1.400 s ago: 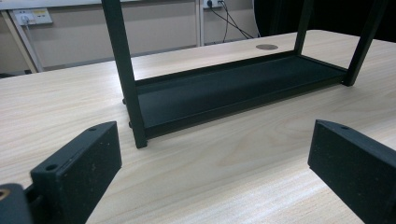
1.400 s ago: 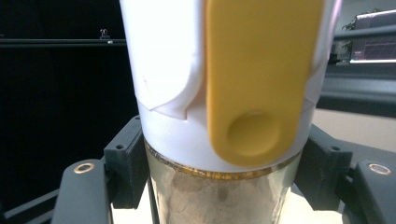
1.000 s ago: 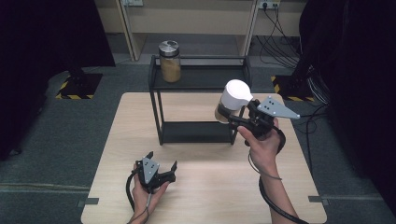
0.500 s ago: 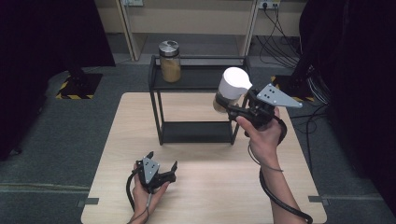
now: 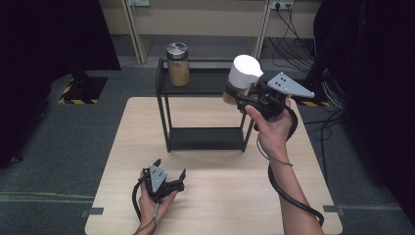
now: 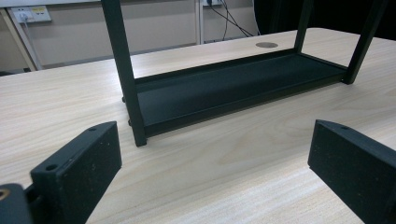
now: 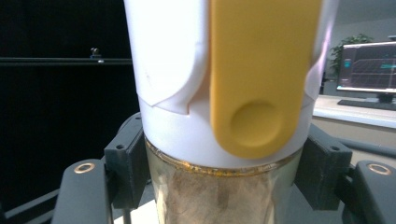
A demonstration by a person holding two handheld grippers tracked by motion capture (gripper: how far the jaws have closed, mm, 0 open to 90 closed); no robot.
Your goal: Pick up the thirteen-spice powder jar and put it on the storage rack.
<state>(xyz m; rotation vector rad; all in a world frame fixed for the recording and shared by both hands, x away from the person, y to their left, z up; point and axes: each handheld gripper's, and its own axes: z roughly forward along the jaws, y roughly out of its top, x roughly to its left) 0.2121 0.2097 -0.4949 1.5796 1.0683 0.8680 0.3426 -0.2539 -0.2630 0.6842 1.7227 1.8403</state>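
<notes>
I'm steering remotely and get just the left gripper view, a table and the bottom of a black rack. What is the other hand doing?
Observer: The right tool is shut on a jar with a white lid, held up beside the rack's top shelf.
Operator: Anything already on that shelf?
Observer: Yes, a metal-lidded jar with a tan filling stands at its left end.
Operator: Any detail on the held jar?
Observer: The right gripper view shows a yellow tab running down its white lid.
</notes>
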